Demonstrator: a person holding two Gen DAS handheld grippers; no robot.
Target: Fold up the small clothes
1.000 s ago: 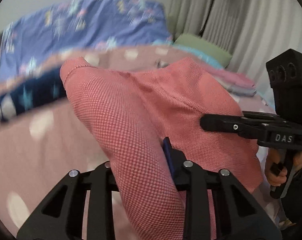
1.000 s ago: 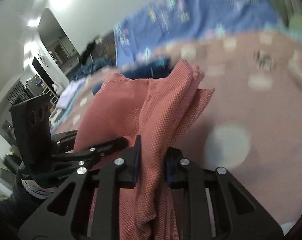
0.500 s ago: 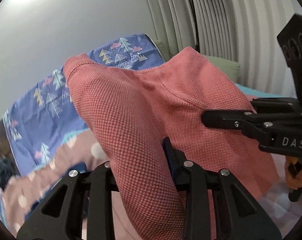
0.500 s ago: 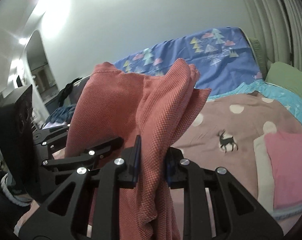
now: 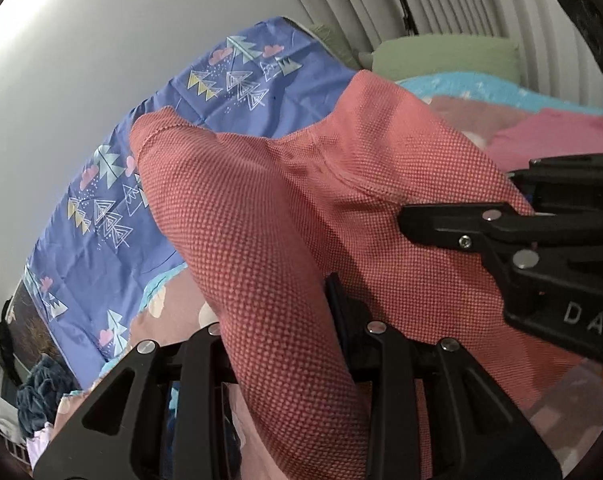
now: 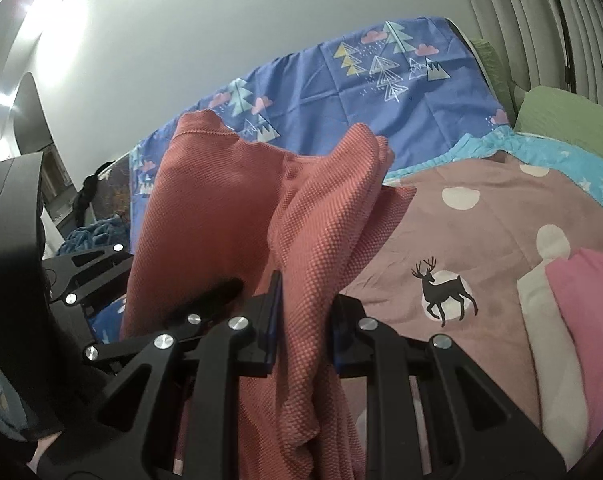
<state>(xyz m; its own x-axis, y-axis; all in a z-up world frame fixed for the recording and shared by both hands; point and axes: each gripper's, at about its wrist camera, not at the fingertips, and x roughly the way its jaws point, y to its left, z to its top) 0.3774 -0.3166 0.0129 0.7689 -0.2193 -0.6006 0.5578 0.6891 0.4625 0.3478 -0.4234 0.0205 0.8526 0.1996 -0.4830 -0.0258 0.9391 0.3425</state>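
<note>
Left claw [image 5: 297, 320] and right claw [image 6: 303, 320], both clamped on the coral-red waffle-knit garment [image 5: 285, 216], have lifted it clear of the deer-print pink bedspread [image 6: 481, 240] below, ready for laying flat.

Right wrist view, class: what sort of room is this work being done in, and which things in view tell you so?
Most likely a bedroom. A pink duvet with a deer print covers a bed, a green pillow lies at its head, and a pleated curtain hangs behind.
</note>
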